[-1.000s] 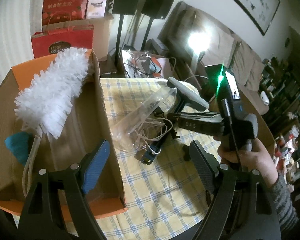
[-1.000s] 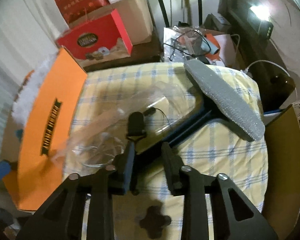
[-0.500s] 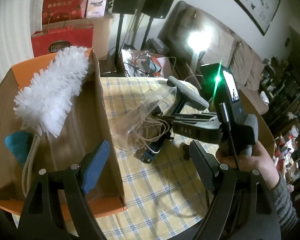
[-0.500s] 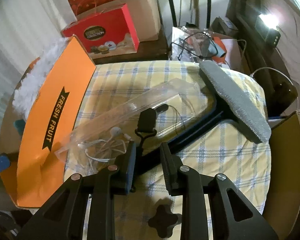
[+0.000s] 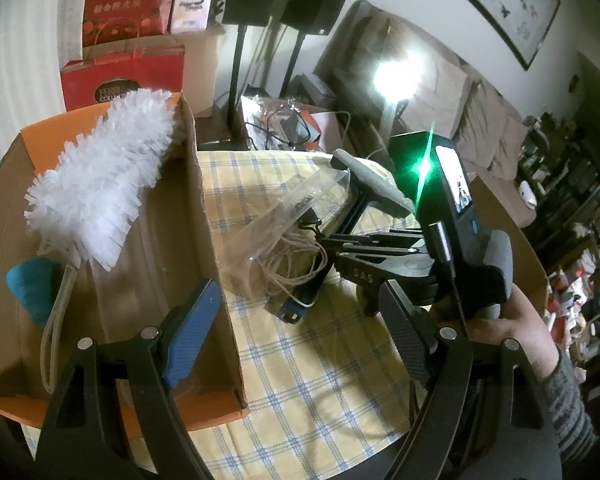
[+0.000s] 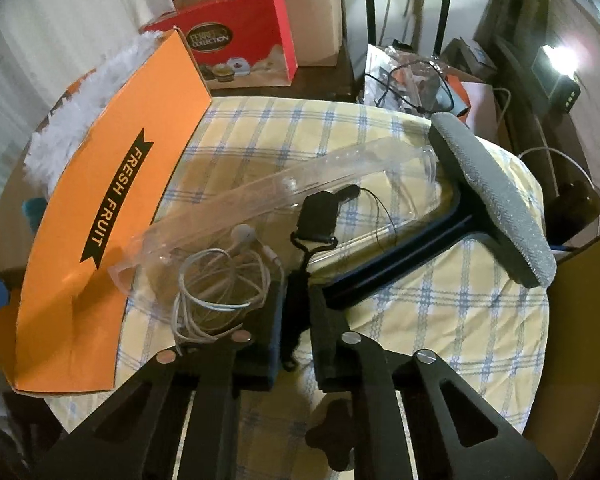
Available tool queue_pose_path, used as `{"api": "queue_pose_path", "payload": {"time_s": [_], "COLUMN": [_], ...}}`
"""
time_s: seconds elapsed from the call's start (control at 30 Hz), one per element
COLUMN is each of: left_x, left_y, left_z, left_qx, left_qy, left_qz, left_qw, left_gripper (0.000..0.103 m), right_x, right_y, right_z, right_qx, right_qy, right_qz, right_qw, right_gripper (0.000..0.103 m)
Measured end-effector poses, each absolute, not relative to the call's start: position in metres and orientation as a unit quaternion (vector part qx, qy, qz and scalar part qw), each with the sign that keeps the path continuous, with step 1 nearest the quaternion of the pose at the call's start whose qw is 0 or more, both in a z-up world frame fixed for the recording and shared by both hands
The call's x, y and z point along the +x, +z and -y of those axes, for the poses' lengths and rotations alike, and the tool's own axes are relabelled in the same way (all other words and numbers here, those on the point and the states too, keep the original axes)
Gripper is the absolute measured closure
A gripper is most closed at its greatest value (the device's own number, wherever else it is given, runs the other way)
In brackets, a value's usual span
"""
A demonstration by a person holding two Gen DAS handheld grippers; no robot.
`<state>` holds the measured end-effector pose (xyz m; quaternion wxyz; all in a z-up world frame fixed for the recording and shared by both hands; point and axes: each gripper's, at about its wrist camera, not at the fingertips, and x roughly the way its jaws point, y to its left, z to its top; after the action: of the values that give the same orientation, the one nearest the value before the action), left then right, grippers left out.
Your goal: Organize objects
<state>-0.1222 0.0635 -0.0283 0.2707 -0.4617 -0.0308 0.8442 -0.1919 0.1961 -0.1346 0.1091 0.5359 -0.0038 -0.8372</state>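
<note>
- A counter (image 6: pixel 440 312) under a yellow-and-blue checked cloth fills a cluttered living room, with red gift boxes (image 6: pixel 240 48) and speaker stands behind it.
- Nearest in the right wrist view, the right tongs (image 6: pixel 296 336) are clenched on a thin black strap (image 6: pixel 300 280) that leads up to a small black device (image 6: pixel 320 216).
- Just left of that strap lie coiled white earphones (image 6: pixel 220 280), touching a long clear plastic case (image 6: pixel 284 196).
- Beyond, a squeegee (image 6: pixel 488 192) with a grey pad lies across the cloth.
- The left tongs (image 5: pixel 296 332) hang released over the edge of an orange cardboard box (image 5: pixel 204 216).
- Inside that box rests a white duster (image 5: pixel 100 184).
</note>
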Motion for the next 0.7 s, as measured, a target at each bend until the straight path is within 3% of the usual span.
{"api": "queue_pose_path", "payload": {"time_s": [0.7], "left_x": [-0.114], "left_y": [-0.049], "left_z": [-0.122], "left_qx": [-0.488], "left_qy": [0.815], "left_qz": [-0.001], "left_qw": [0.313], "left_gripper": [0.023], "right_x": [-0.133], "right_y": [-0.038], "right_z": [-0.277], "right_qx": [0.427], "right_qy": [-0.889], "right_qz": [0.121], "right_qw": [0.111], "right_gripper": [0.094]}}
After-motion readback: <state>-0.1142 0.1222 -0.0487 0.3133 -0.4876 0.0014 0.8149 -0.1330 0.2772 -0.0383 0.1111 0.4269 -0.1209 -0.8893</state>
